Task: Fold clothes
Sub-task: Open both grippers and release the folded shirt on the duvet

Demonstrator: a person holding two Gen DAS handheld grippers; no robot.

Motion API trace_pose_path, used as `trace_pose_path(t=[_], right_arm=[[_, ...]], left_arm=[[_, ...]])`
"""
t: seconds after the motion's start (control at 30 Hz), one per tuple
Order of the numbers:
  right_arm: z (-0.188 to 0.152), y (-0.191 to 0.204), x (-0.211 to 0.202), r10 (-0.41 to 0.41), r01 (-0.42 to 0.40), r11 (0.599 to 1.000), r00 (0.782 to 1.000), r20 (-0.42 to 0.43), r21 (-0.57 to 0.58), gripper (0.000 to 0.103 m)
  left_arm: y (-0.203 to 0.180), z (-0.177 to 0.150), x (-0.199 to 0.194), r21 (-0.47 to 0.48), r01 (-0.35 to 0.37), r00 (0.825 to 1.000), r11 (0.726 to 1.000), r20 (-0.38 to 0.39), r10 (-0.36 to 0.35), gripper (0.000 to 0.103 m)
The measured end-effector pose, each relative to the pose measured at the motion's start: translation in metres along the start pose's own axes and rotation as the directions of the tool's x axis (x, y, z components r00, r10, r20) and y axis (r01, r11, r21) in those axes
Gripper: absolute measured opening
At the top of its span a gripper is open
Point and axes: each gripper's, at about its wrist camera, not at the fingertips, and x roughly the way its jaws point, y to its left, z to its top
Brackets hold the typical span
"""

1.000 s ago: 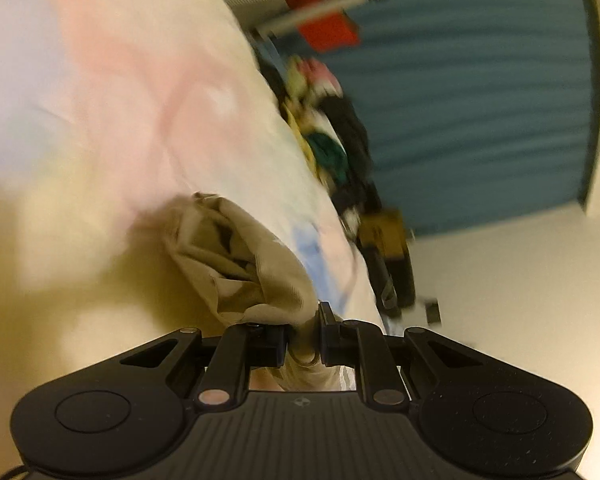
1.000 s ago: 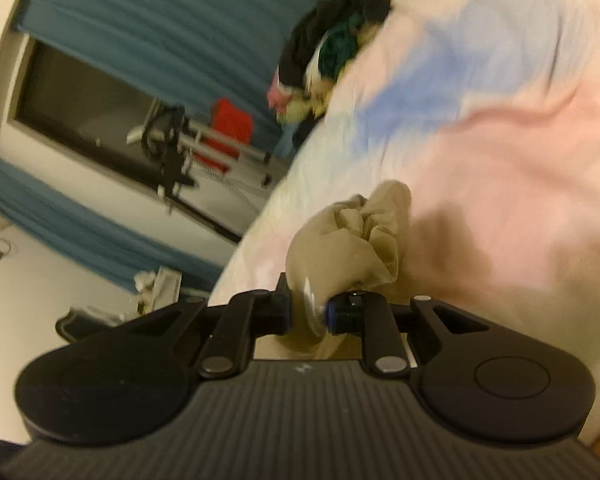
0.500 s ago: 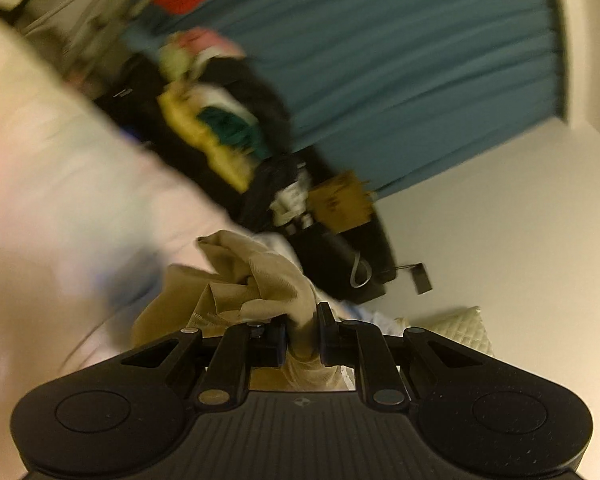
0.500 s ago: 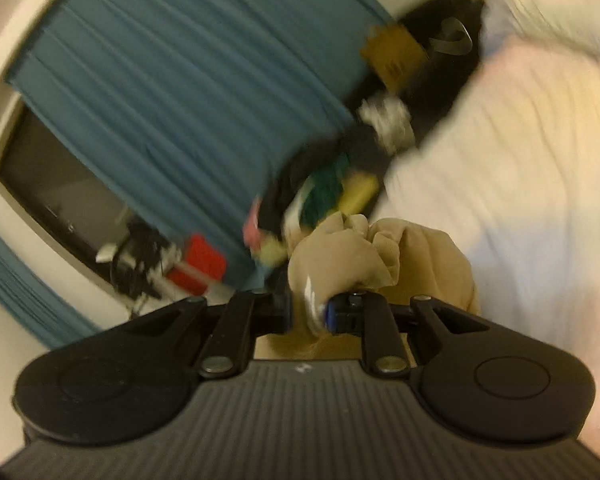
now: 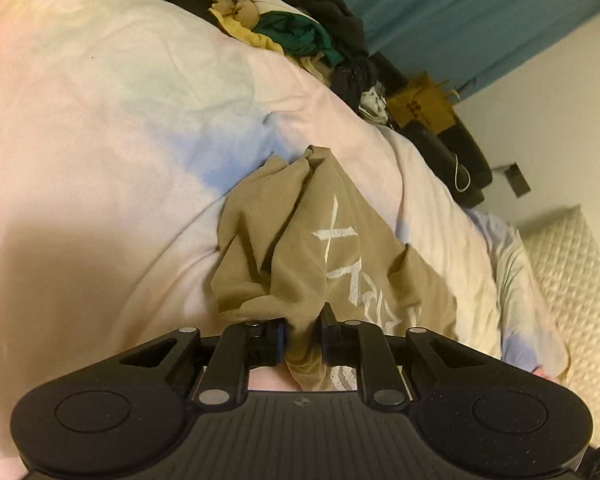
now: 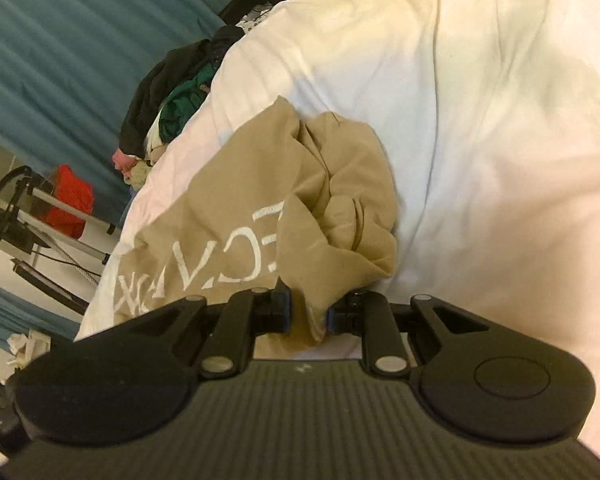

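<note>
A tan T-shirt with white lettering lies bunched on the pale bedspread. My left gripper is shut on a fold of it at the near edge. In the right wrist view the same shirt spreads partly open, its white print showing, with a crumpled lump on its right side. My right gripper is shut on another fold of the shirt. Both grippers hold the cloth low, close to the bedspread.
A heap of dark, green and yellow clothes lies at the bed's far edge, also in the right wrist view. Teal curtains hang behind. A brown paper bag, a folding rack with a red item stand beside the bed.
Both grippers swung up with the shirt half a second ago and have come back down over the bed. The shirt now lies more spread out, with its lettering showing.
</note>
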Motion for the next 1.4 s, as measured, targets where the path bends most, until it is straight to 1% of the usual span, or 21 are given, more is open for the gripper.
trace_pose_path(t=[0.07, 0.1, 0.13, 0.2, 0.27, 0.3, 0.33, 0.4, 0.43, 0.47, 0.5, 0.53, 0.57, 0.6, 0.7, 0.8, 0.93, 1.0, 1.1, 1.2, 1.4], right_arm=[[0.002, 0.007, -0.004, -0.019, 0.019, 1.0, 1.0, -0.018, -0.005, 0.022], [0.002, 0.01, -0.007, -0.028, 0.028, 1.0, 0.999, -0.028, -0.006, 0.022], [0.001, 0.015, -0.013, -0.043, 0.042, 0.999, 0.999, -0.032, -0.015, 0.023], [0.001, 0.025, -0.027, -0.079, 0.077, 0.996, 0.996, -0.033, -0.045, 0.023], [0.001, 0.035, -0.045, -0.101, 0.099, 0.992, 0.994, -0.028, -0.075, 0.023], [0.001, 0.04, -0.055, -0.104, 0.101, 0.991, 0.994, -0.025, -0.086, 0.023], [0.0, 0.043, -0.066, -0.092, 0.09, 0.991, 0.996, -0.018, -0.101, 0.023], [-0.002, 0.055, -0.09, -0.065, 0.065, 0.987, 0.998, 0.002, -0.149, 0.03], [-0.004, 0.062, -0.102, -0.055, 0.057, 0.983, 0.998, 0.014, -0.176, 0.04], [-0.005, 0.068, -0.115, -0.037, 0.042, 0.979, 0.999, 0.027, -0.202, 0.056], [-0.007, 0.075, -0.128, -0.016, 0.025, 0.973, 0.999, 0.041, -0.227, 0.065], [-0.009, 0.081, -0.142, 0.006, 0.008, 0.967, 0.999, 0.054, -0.253, 0.079], [-0.012, 0.089, -0.155, 0.021, -0.001, 0.959, 0.997, 0.07, -0.282, 0.088], [-0.015, 0.096, -0.168, 0.034, -0.005, 0.95, 0.996, 0.088, -0.312, 0.088], [-0.026, 0.116, -0.206, 0.073, -0.017, 0.918, 0.989, 0.129, -0.396, 0.087], [-0.044, 0.129, -0.239, 0.101, -0.009, 0.889, 0.979, 0.176, -0.459, 0.087], [-0.07, 0.135, -0.275, 0.15, -0.007, 0.854, 0.961, 0.234, -0.52, 0.087], [-0.083, 0.135, -0.288, 0.172, -0.008, 0.841, 0.952, 0.254, -0.541, 0.087], [-0.105, 0.131, -0.301, 0.201, -0.016, 0.83, 0.941, 0.271, -0.558, 0.087], [-0.127, 0.125, -0.307, 0.218, -0.015, 0.818, 0.933, 0.286, -0.574, 0.087], [-0.166, 0.112, -0.292, 0.21, 0.027, 0.797, 0.924, 0.318, -0.603, 0.087]], left_arm=[[-0.007, 0.007, -0.005, 0.036, -0.023, 1.0, 0.999, -0.01, 0.024, 0.026], [-0.012, 0.014, -0.007, 0.057, -0.039, 0.999, 0.998, -0.016, 0.04, 0.034], [-0.018, 0.011, -0.019, 0.087, -0.045, 0.999, 0.995, -0.012, 0.046, 0.045], [-0.03, 0.005, -0.043, 0.147, -0.056, 0.998, 0.988, -0.004, 0.057, 0.056], [-0.048, -0.002, -0.07, 0.201, -0.052, 0.999, 0.978, 0.014, 0.05, 0.059], [-0.058, -0.005, -0.083, 0.228, -0.051, 0.999, 0.972, 0.023, 0.047, 0.063], [-0.067, -0.009, -0.096, 0.255, -0.048, 0.999, 0.966, 0.034, 0.04, 0.069], [-0.086, -0.015, -0.121, 0.308, -0.042, 0.998, 0.951, 0.057, 0.026, 0.077], [-0.096, -0.018, -0.132, 0.342, -0.048, 0.997, 0.938, 0.07, 0.025, 0.08], [-0.107, -0.023, -0.146, 0.377, -0.055, 0.996, 0.925, 0.086, 0.024, 0.082], [-0.116, -0.026, -0.16, 0.402, -0.059, 0.995, 0.914, 0.099, 0.02, 0.085], [-0.125, -0.03, -0.174, 0.426, -0.063, 0.994, 0.902, 0.112, 0.016, 0.092], [-0.131, -0.033, -0.187, 0.444, -0.069, 0.992, 0.893, 0.125, 0.014, 0.096], [-0.137, -0.036, -0.2, 0.461, -0.075, 0.99, 0.884, 0.138, 0.012, 0.103], [-0.147, -0.051, -0.244, 0.504, -0.1, 0.981, 0.858, 0.194, 0.0, 0.103], [-0.15, -0.068, -0.288, 0.514, -0.112, 0.971, 0.851, 0.237, -0.016, 0.103], [-0.145, -0.093, -0.335, 0.524, -0.126, 0.955, 0.842, 0.293, -0.04, 0.103], [-0.141, -0.11, -0.354, 0.531, -0.149, 0.944, 0.834, 0.329, -0.041, 0.103], [-0.13, -0.136, -0.378, 0.547, -0.176, 0.926, 0.818, 0.375, -0.052, 0.103], [-0.115, -0.156, -0.393, 0.547, -0.206, 0.906, 0.812, 0.419, -0.053, 0.103], [-0.087, -0.186, -0.41, 0.529, -0.246, 0.881, 0.812, 0.472, -0.041, 0.103]])
